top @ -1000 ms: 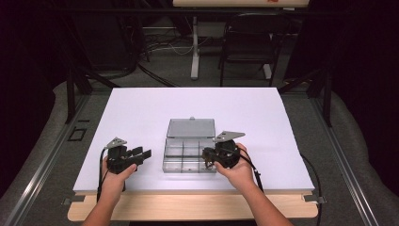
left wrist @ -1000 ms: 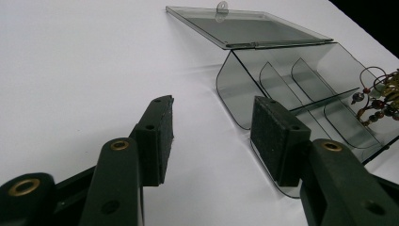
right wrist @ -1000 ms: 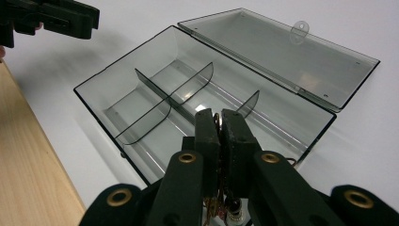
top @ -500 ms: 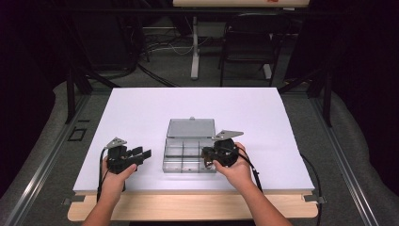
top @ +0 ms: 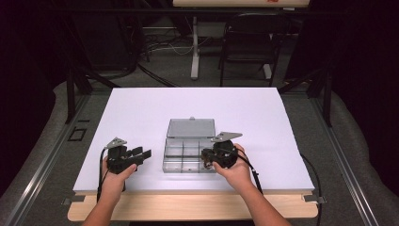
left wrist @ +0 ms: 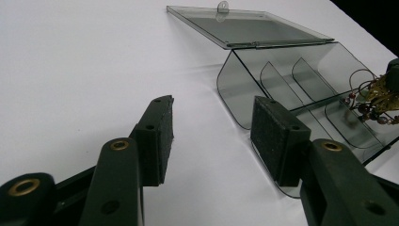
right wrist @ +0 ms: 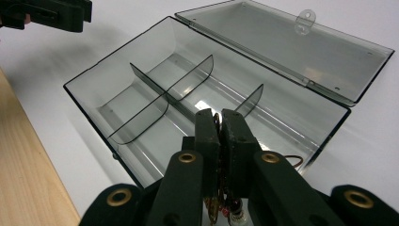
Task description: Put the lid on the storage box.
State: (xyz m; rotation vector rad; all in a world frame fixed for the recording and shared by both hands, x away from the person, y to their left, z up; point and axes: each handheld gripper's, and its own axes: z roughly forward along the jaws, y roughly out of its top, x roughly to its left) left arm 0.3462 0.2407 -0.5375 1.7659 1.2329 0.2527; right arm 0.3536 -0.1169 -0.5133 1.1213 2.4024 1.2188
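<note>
Resting on the white bench (top: 141,113) at the left, the left claw (top: 141,154) is held by the left hand (top: 115,175) with its jaws spread wide and nothing between them; its pads (left wrist: 160,136) point to the right, toward the box. Just beside it, near the middle of the bench, a clear plastic box (top: 181,155) is placed, with dividers inside and its lid (top: 190,128) laid open flat on the far side. At the right near corner of the box, the right claw (top: 205,159) is held by the right hand (top: 235,172). Its jaws are clenched on a small piece of jewellery (left wrist: 371,96) with wire and beads, which is kept over the right end compartment of the box. Whether the jewellery touches the box floor cannot be told.
</note>
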